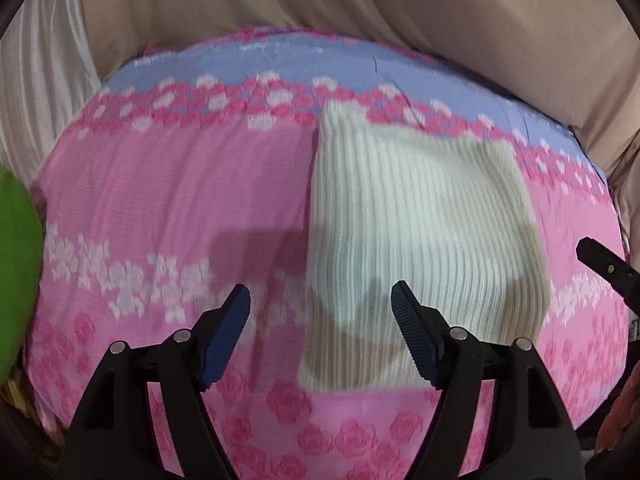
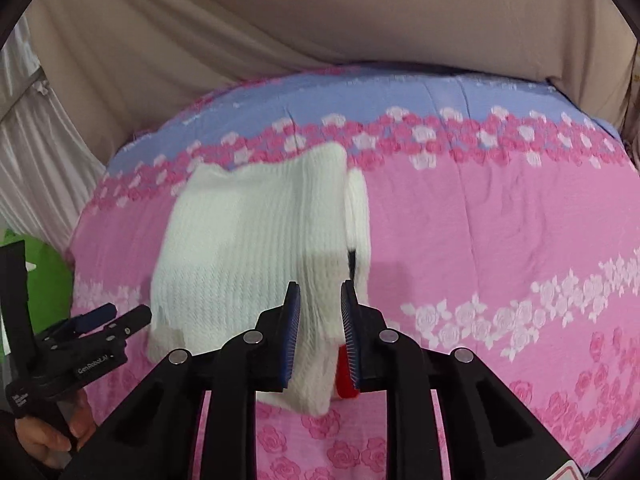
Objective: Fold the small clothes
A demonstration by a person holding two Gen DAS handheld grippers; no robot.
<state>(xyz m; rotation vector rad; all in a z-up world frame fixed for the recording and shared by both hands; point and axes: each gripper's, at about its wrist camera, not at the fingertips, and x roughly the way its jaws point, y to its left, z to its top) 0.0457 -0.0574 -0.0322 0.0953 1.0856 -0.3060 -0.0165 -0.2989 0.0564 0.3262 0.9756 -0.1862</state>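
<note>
Two claws in play. Right gripper [image 2: 320,312]: blue pads close together w/ a bunched edge of the white ribbed knit garment [image 2: 256,240] pinched between them, near its lower right corner. Fabric rises from the bed up into the jaws, so that corner is lifted while the rest lies flat. A small red bit [image 2: 346,376] shows just under the right pad, touching the knit; can't tell what it is. A thin dark strip [image 2: 352,260] sits along the garment's right edge just ahead of the pads; a second narrow white layer peeks out beside that edge.

Left gripper [image 1: 320,300]: jaws wide apart, holding nothing, hovering above the bed. Its right finger [image 1: 412,332] overlaps the garment's [image 1: 420,216] lower part in view, left finger [image 1: 228,332] over bare bedding; whether it touches the fabric can't be told. Garment spreads ahead & to the right of this claw, shadows of the fingers falling on it.

Outward: the knit lies roughly mid-bed on a pink rose-print bedspread [image 1: 160,184] w/ a lavender band [image 2: 440,96] at the far side. Beige draped cloth [image 2: 320,20] behind the bed. A green object [image 1: 16,272] sits at the bed's left edge. In the right wrist view the left gripper [image 2: 100,320] shows at lower left, beside the garment's left edge.
</note>
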